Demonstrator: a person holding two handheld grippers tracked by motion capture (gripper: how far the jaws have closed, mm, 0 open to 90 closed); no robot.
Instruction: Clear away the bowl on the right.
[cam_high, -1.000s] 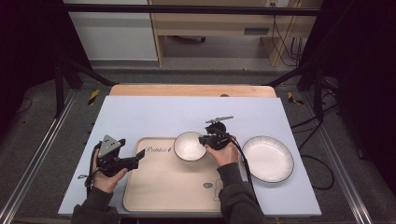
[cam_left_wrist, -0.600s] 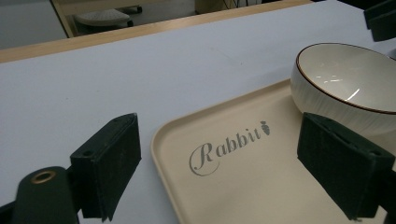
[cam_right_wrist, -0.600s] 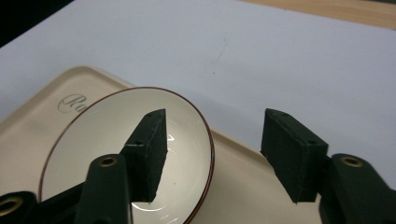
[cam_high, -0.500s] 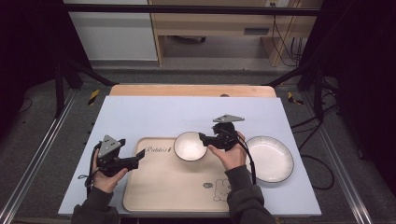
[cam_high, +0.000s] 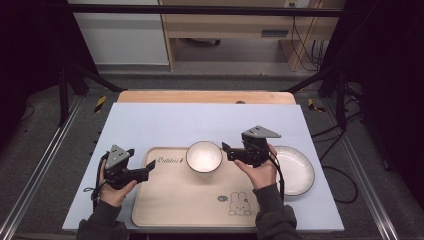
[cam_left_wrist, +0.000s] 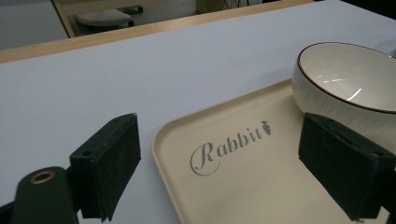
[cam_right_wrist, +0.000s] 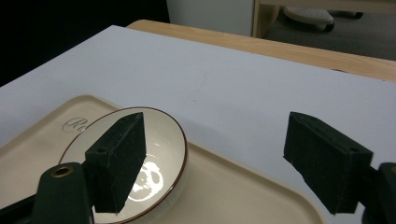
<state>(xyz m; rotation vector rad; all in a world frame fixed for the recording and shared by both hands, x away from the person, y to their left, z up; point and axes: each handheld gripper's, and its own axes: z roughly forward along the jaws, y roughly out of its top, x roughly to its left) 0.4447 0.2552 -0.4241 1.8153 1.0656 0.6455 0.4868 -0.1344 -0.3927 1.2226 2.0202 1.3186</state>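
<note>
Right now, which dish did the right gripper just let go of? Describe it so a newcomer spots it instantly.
Start at the beige tray on the pale blue table cover. At the tray's far edge, right of the "Rabbit" lettering, stands a white bowl with a thin brown rim. Unlike the flat white plate lying off the tray to the right, it is deep and sits on the tray.

White brown-rimmed bowl (cam_high: 204, 156) sits upright on the beige tray's (cam_high: 190, 200) far edge.

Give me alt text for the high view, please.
A white bowl sits on a beige tray on a pale blue table. The right gripper, jaws open, is beside the bowl; the left gripper is at the tray's left edge. A white plate lies right.
</note>
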